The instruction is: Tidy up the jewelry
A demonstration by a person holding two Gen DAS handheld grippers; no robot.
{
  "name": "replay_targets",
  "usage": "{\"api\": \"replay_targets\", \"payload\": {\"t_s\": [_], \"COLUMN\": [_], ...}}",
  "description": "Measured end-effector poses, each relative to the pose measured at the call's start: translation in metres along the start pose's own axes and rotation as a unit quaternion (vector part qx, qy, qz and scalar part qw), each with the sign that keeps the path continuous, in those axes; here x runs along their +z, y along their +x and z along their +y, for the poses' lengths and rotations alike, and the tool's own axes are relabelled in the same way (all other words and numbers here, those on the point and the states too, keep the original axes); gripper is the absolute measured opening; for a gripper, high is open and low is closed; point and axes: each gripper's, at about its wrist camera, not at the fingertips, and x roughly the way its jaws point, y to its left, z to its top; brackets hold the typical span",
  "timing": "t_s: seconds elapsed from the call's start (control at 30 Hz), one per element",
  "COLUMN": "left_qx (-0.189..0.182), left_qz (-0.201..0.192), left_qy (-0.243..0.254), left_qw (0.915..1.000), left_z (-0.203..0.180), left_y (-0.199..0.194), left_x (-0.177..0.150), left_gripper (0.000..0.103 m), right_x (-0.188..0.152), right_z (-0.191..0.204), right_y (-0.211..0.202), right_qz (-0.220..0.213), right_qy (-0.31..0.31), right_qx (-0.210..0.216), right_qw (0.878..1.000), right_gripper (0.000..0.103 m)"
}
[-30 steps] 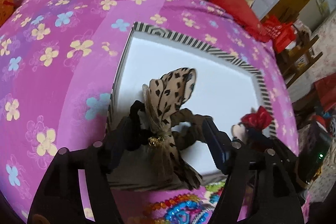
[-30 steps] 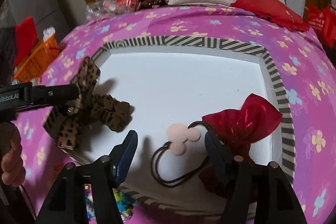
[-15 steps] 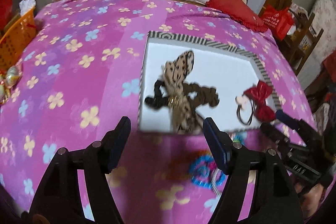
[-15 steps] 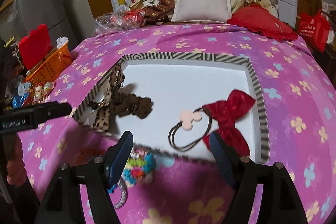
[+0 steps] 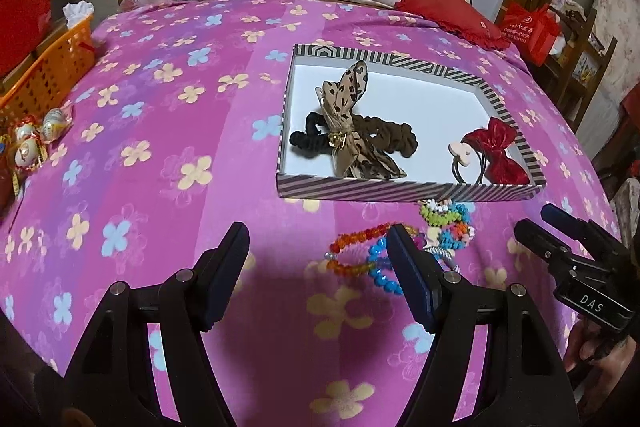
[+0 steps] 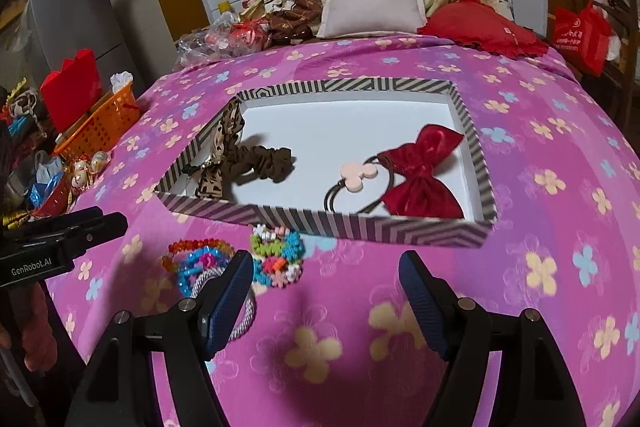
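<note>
I see the scrunchie and red bow in the box; bracelets remain outside; my left gripper and right gripper gape empty

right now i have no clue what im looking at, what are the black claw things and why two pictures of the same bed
The black claws are hand-held grippers, one in each of a person's hands; there is no robot. Each carries a camera looking along its fingers, so the left gripper frames one picture and the right gripper the other. Both are open and hold nothing. On the pink flowered bedspread sits a striped tray. Inside it lie a leopard-print bow scrunchie and a red bow hair tie with a pale pink charm. A pile of colourful bead bracelets lies on the bedspread, outside the tray's near wall.
</note>
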Motion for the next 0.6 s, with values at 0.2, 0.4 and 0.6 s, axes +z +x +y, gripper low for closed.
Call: {"api": "replay_targets", "payload": {"t_s": [0.2, 0.4, 0.6], "left_qx": [0.002, -0.002, -0.006], "left_qz": [-0.005, 0.001, 0.013], "left_qy": [-0.002, -0.009, -0.024], "left_qw": [1.0000, 1.0000, 0.9996], "left_z": [0.000, 0.004, 0.013], "left_y": [-0.007, -0.009, -0.009], "left_x": [-0.009, -0.018, -0.028], "left_gripper": [0.071, 0.071, 0.071], "right_x": [-0.014, -0.025, -0.033], "right_z": [-0.003, -0.001, 0.002], "right_y": [-0.009, -0.013, -0.018], "right_qz": [0.002, 0.010, 0.013], "right_qy": [0.007, 0.003, 0.000], "right_qx": [-0.007, -0.006, -0.007], "right_qw": [1.000, 1.000, 1.000], "right_gripper": [0.079, 0.083, 0.083]}}
